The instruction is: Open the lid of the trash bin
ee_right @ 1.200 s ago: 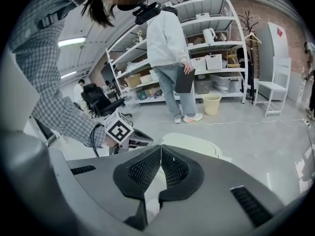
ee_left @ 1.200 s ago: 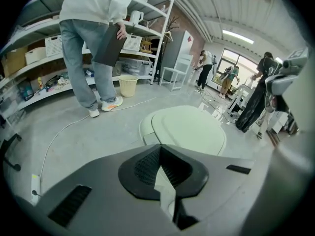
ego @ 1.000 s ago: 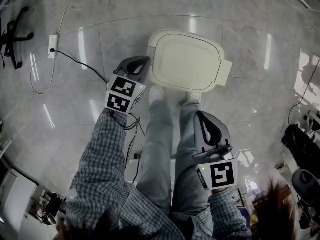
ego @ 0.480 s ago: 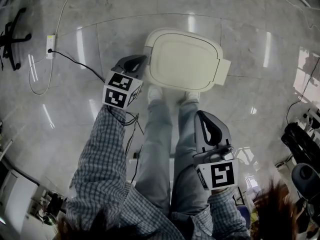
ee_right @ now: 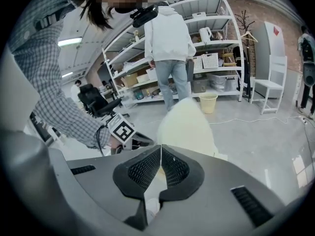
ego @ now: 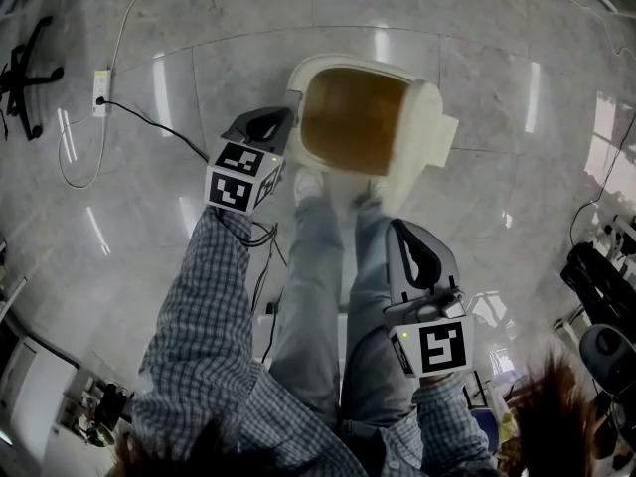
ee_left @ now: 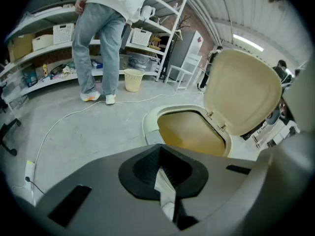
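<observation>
The cream trash bin [ego: 295, 85] stands on the floor just ahead of my shoes [ego: 310, 183]. Its lid [ego: 423, 135] is raised on the right side, baring a brownish inside [ego: 348, 117]. In the left gripper view the opening [ee_left: 189, 134] lies ahead and the lid [ee_left: 243, 90] stands up behind it. My left gripper [ego: 278, 119] is shut and empty, right beside the bin's left rim. My right gripper [ego: 402, 229] is shut with nothing in it, low by my right leg; its view shows the raised lid [ee_right: 186, 124] edge-on.
A power strip [ego: 102, 87] and its cable lie on the floor at left, with a chair base [ego: 25, 68] beyond. Shelving [ee_left: 44, 48], another person [ee_left: 101, 28], a yellow basket [ee_left: 133, 79] and a white chair [ee_left: 186, 68] stand past the bin.
The bin's lid has swung up from flat shut to standing open on the right. The left gripper shifted slightly left beside the bin; the right gripper stayed put.
</observation>
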`<state>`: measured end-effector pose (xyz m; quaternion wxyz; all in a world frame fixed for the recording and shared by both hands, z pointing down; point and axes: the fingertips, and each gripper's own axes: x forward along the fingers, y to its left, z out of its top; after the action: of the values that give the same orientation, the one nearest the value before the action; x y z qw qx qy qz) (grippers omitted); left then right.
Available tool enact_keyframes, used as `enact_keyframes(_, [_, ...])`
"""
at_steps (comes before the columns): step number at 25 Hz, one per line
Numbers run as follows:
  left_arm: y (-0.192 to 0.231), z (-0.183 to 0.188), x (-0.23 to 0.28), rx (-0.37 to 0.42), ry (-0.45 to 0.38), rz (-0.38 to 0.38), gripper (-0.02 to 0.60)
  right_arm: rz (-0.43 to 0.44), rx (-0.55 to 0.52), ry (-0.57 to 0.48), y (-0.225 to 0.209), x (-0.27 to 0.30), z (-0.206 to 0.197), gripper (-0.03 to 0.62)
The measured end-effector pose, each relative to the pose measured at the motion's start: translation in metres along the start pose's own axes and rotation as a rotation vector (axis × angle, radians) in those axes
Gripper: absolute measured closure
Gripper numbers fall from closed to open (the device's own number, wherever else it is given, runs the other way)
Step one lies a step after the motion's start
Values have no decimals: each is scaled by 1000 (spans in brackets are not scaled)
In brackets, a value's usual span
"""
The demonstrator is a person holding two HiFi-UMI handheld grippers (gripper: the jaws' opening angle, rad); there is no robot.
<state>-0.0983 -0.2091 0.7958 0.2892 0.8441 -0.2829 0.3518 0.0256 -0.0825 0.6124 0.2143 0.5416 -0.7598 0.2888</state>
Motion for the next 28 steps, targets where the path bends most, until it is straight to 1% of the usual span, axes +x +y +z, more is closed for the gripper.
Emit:
enact_keyframes(2, [0, 0, 0, 2, 2, 1, 577, -4, 14, 7, -2, -3, -2, 576])
enact_keyframes(5, [0, 0, -1, 2, 3, 3, 577, 6, -18, 21, 0, -6, -4, 576])
enact_keyframes(11, [-1, 0, 0, -3, 3, 14, 577, 11, -9, 2, 3, -6, -1, 576])
enact_keyframes(17, [-2, 1, -2, 1, 5, 9, 577, 8, -10, -8, 4, -8, 2, 576])
enact_keyframes(21, [-4, 2, -5, 23, 17, 13, 577, 4, -15, -8, 3, -11, 2, 576])
enact_keyframes(28, [-14, 15, -22, -1, -42, 8, 577, 7, -27, -21, 5, -13, 7, 576])
